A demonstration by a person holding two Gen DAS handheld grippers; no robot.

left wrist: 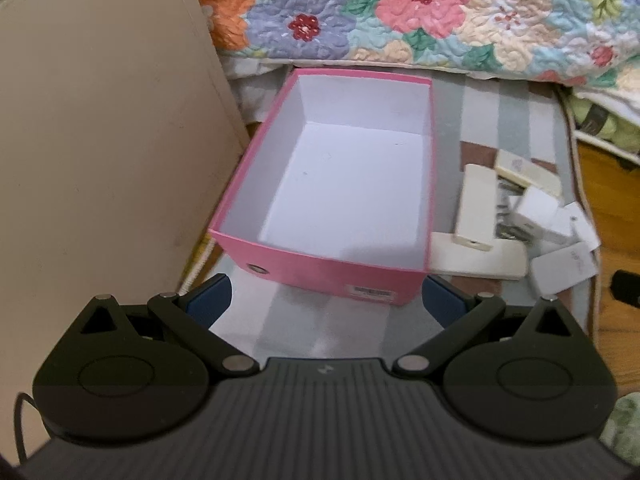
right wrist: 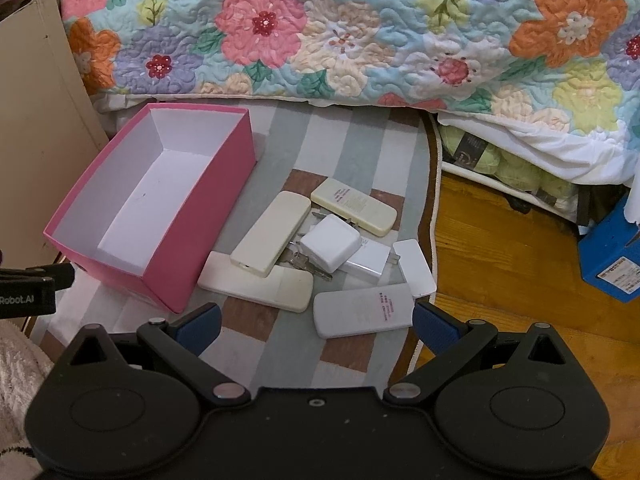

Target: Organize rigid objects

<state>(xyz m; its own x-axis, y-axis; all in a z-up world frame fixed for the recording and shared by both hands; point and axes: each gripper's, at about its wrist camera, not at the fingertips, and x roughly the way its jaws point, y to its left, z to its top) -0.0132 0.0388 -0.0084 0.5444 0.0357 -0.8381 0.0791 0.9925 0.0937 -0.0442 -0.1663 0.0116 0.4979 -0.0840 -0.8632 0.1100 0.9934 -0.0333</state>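
Left gripper (left wrist: 326, 300): my jaws are spread wide, holding nothing, just in front of the pink box's near wall.
Right gripper (right wrist: 316, 322): my jaws are spread, empty; the grey-white remote (right wrist: 364, 310) lies between the fingertips.
Pile of remotes and chargers (right wrist: 320, 248): on the rug, right of the pink box.
Pink box (right wrist: 212, 204): open; only its white floor shows.
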